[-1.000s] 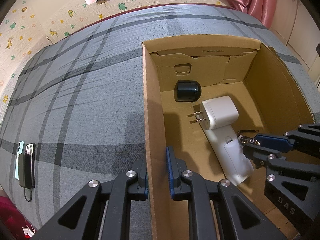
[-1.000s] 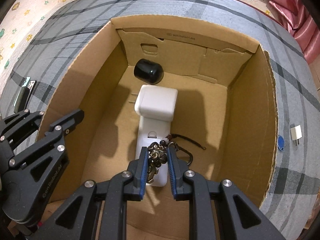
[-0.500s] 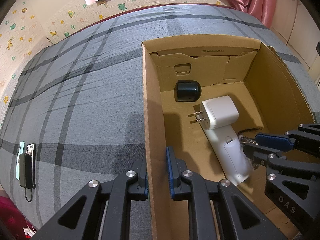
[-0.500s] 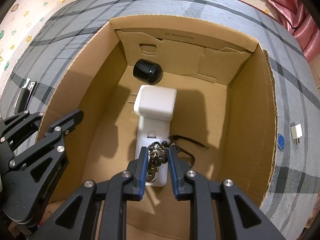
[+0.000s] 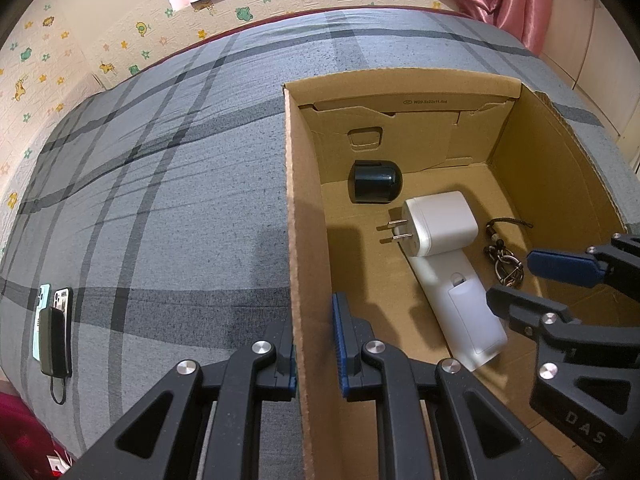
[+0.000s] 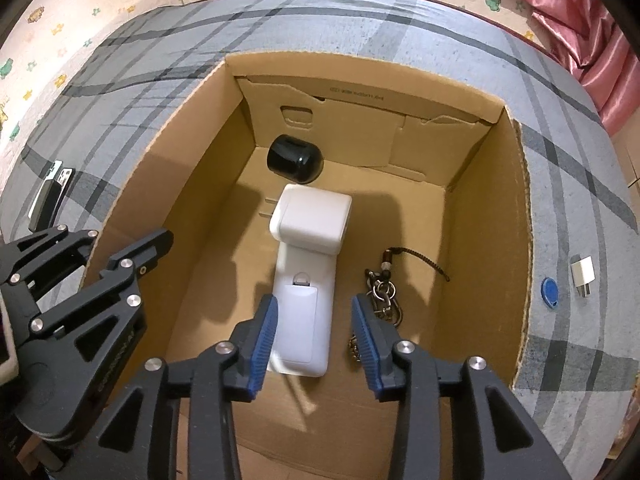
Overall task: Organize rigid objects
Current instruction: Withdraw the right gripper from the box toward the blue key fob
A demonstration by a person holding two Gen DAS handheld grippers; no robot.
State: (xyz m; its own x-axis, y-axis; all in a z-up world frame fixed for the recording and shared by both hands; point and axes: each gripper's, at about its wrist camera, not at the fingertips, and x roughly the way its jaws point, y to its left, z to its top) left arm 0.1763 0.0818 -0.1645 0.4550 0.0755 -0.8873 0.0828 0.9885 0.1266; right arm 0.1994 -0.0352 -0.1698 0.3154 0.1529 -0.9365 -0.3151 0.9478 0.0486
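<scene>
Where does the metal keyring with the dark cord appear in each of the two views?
Left wrist view: metal keyring with the dark cord lies right of centre, on the box floor beside the white charger.
Right wrist view: keyring lies right of centre, just beyond the right gripper.
Shared landmark: the black rounded object in the box's far corner.

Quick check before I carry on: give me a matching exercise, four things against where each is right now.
Things:
1. key ring
2. black speaker
3. blue tag
4. left gripper

Places:
A. on the bedspread, outside the box's right wall
B. clamped on the box's left wall
C. on the box floor, right of the white remote
D. at the box's far wall, left corner

Pairs: 1-C, 2-D, 3-A, 4-B
</scene>
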